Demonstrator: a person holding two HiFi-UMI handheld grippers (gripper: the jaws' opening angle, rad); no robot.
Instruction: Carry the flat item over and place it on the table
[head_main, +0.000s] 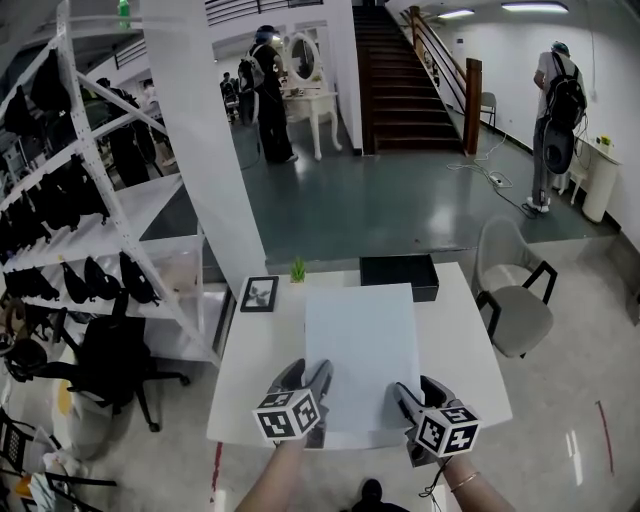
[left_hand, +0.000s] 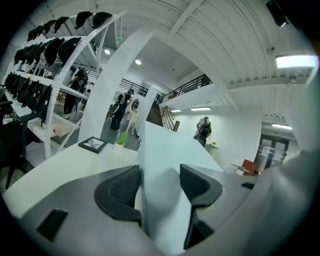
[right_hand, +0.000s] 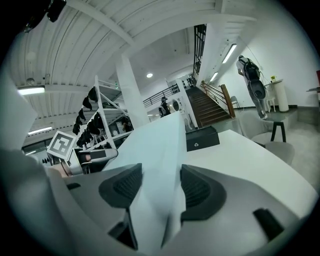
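Observation:
A large pale flat sheet (head_main: 362, 350) is held over the white table (head_main: 460, 330), its near edge by the table's front. My left gripper (head_main: 308, 392) is shut on the sheet's near left corner, and my right gripper (head_main: 412, 398) is shut on its near right corner. In the left gripper view the sheet (left_hand: 165, 165) runs between the two dark pads (left_hand: 120, 192). The right gripper view shows the sheet (right_hand: 155, 165) pinched between its pads (right_hand: 197, 192), rising away toward the far side.
On the table's far side stand a framed picture (head_main: 260, 293), a small green plant (head_main: 298, 270) and a black box (head_main: 399, 275). A grey chair (head_main: 512, 295) is at the right, a shelf rack (head_main: 80, 200) and white pillar (head_main: 205, 150) at the left. People stand farther off.

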